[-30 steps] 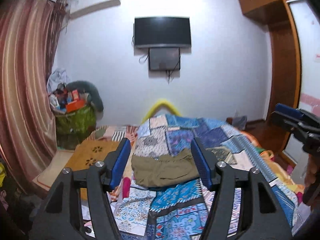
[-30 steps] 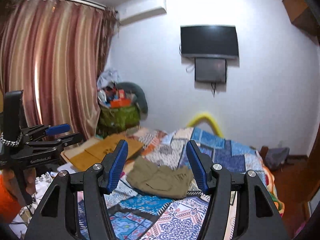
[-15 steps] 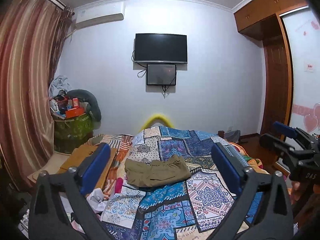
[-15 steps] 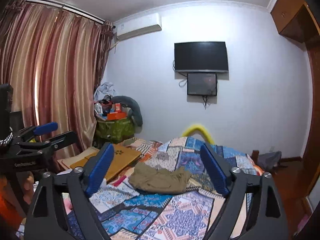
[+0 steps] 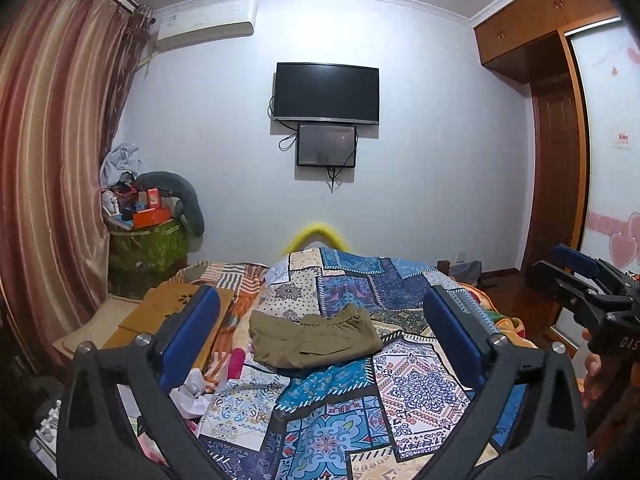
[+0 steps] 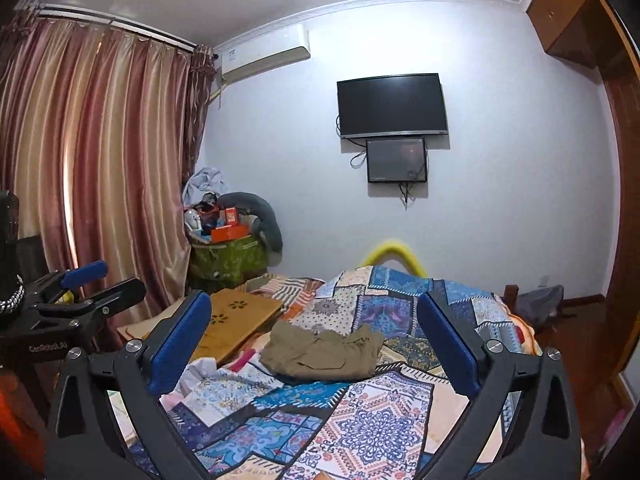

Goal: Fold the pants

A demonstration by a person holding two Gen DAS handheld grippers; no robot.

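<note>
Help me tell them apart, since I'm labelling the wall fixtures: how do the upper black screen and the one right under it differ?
The upper screen is clearly wider and taller than the lower screen. The upper screen looks curved and uniformly black; the lower screen is flat-looking, greyer, with faint reddish reflections. Cables loop out beside and below the lower screen, while none show above the upper screen. Both are dark, switched off and mounted on the white wall.

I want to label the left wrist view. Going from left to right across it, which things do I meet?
Curtain → green basket → khaki pants → wooden door → right claw.
</note>
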